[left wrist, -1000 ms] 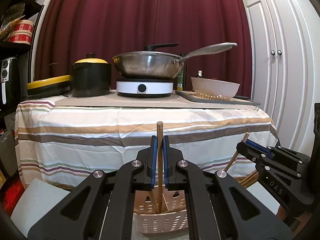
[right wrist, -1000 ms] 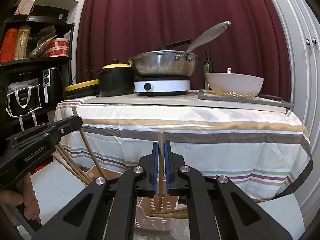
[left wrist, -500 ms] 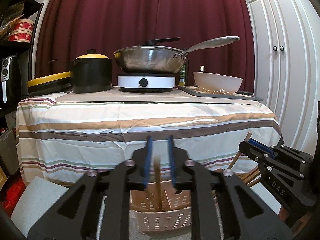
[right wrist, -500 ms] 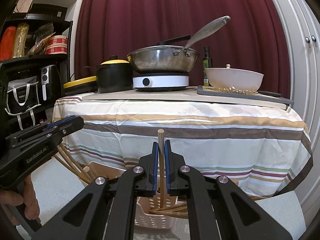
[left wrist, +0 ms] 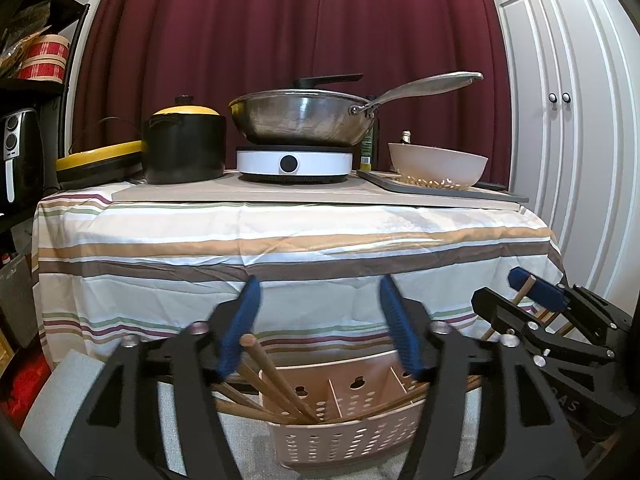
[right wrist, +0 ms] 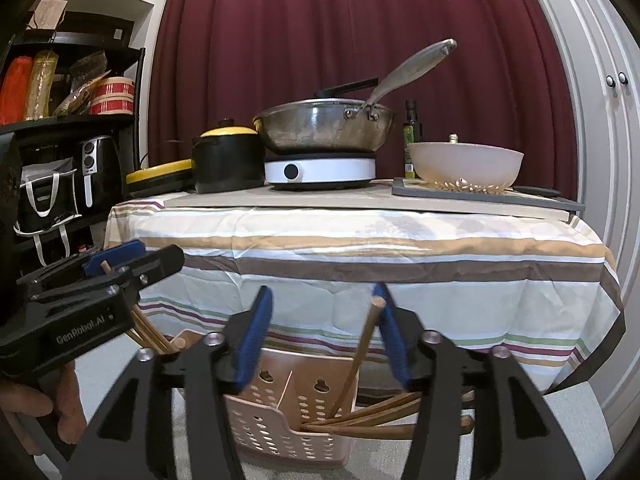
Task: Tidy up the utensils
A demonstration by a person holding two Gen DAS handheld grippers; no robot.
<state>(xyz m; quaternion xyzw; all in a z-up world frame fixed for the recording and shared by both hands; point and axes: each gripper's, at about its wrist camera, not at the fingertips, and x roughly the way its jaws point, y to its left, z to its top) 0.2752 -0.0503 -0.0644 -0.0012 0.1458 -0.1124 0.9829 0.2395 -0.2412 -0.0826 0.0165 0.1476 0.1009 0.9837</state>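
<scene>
Basket point(left wrist: 344, 436): pinkish-beige plastic, perforated walls, upright, divided into compartments.
Chopsticks point(left wrist: 276, 380): brown wood, several leaning out over the basket's left rim, tips down inside.
Single chopstick point(right wrist: 360, 352): stands tilted in the right-hand compartment.
More sticks point(right wrist: 372, 420): lying low over the right rim.

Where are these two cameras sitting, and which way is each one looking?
Left wrist: on the left gripper, looking past its opening jaws at the basket and table; right gripper at right.
Right wrist: on the right gripper, jaws opening, same direction; left gripper and a hand at left.
Shared: basket, chopsticks, table, pan.
</scene>
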